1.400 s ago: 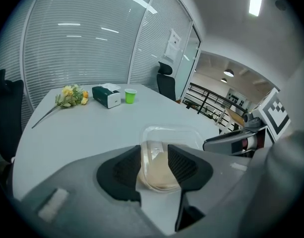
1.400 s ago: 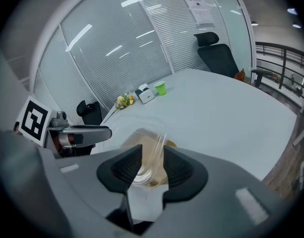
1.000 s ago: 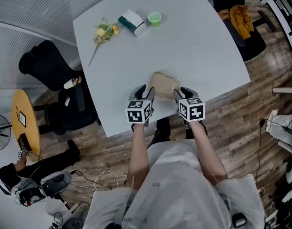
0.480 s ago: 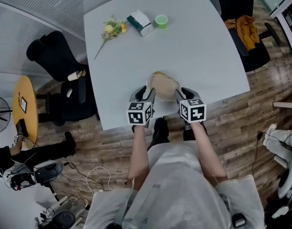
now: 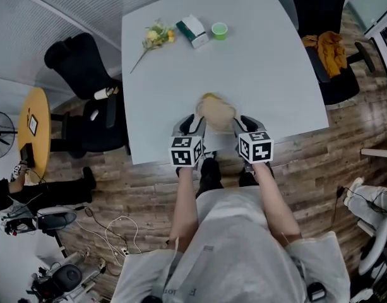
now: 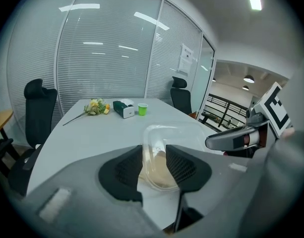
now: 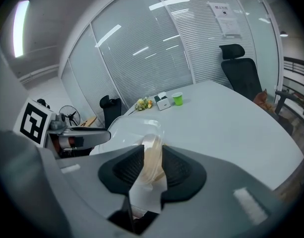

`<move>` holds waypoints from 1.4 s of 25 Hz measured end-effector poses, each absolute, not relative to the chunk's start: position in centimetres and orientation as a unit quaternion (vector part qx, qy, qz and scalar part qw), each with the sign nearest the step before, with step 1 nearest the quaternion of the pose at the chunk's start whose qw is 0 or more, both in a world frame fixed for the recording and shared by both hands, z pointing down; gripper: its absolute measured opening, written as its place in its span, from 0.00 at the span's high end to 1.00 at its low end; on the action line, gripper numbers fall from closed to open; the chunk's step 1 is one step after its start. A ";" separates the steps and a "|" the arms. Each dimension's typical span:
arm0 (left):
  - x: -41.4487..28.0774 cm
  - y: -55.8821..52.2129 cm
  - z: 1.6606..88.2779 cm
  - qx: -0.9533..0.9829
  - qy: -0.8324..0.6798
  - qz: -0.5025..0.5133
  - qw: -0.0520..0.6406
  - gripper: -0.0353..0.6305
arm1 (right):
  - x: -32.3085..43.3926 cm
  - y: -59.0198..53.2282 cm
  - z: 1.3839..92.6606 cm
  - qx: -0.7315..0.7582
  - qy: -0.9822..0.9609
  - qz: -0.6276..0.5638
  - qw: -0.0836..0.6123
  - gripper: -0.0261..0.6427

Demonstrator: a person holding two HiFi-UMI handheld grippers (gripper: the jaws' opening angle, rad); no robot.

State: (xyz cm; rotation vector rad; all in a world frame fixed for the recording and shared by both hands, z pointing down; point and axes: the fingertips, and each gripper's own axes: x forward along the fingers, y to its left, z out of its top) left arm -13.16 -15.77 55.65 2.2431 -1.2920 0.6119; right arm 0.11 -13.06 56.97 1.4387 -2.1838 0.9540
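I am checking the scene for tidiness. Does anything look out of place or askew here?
Only small things. The clear container, pinched at its rim by the left gripper and the right gripper, looks tilted. The flowers lie loose on the table, without a vase. Nothing looks spilled.

Clear plastic box (image 5: 216, 111), tan food inside, pinched at both ends

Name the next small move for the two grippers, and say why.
Probably carry the clear container forward over the table, both jaws kept shut: the left gripper and right gripper each clamp one side of it, and it is close to the table's near edge.
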 end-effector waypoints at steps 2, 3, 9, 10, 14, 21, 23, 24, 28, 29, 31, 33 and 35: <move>-12.9 -15.2 55.5 0.817 -0.477 0.221 0.237 0.72 | 0.4 -12.7 56.7 0.508 -0.774 0.333 0.178 0.80; -12.8 -14.9 55.4 0.816 -0.479 0.220 0.237 0.72 | 0.6 -12.6 56.6 0.507 -0.775 0.332 0.177 0.80; -12.3 -13.6 55.1 0.810 -0.492 0.214 0.236 0.72 | 1.1 -11.7 56.1 0.500 -0.783 0.327 0.174 0.81; -12.3 -13.4 55.0 0.809 -0.494 0.214 0.236 0.72 | 1.2 -11.6 56.1 0.499 -0.784 0.327 0.174 0.81; -11.8 -12.6 54.9 0.806 -0.503 0.211 0.231 0.71 | 1.7 -11.0 55.9 0.493 -0.790 0.321 0.170 0.81; -11.7 -12.2 54.6 0.800 -0.516 0.204 0.230 0.71 | 1.8 -11.0 55.7 0.481 -0.801 0.312 0.175 0.81; -11.6 -11.9 54.4 0.798 -0.520 0.200 0.229 0.71 | 1.9 -10.7 55.7 0.478 -0.803 0.310 0.175 0.81; -11.5 -11.6 54.4 0.798 -0.522 0.199 0.228 0.71 | 2.0 -10.4 55.8 0.476 -0.805 0.308 0.175 0.81; -10.7 -10.6 54.3 0.798 -0.526 0.193 0.223 0.71 | 2.8 -9.5 55.8 0.472 -0.809 0.302 0.176 0.81; -10.6 -10.6 54.3 0.797 -0.527 0.192 0.223 0.71 | 3.0 -9.5 55.8 0.471 -0.810 0.301 0.177 0.81; -10.3 -10.7 54.2 0.795 -0.531 0.189 0.225 0.71 | 3.2 -9.8 55.6 0.467 -0.814 0.298 0.177 0.81; -10.2 -10.6 54.3 0.792 -0.534 0.187 0.227 0.71 | 3.4 -9.8 55.5 0.464 -0.816 0.296 0.177 0.81; -10.0 -10.4 54.4 0.791 -0.536 0.185 0.230 0.71 | 3.5 -9.7 55.5 0.461 -0.818 0.294 0.180 0.81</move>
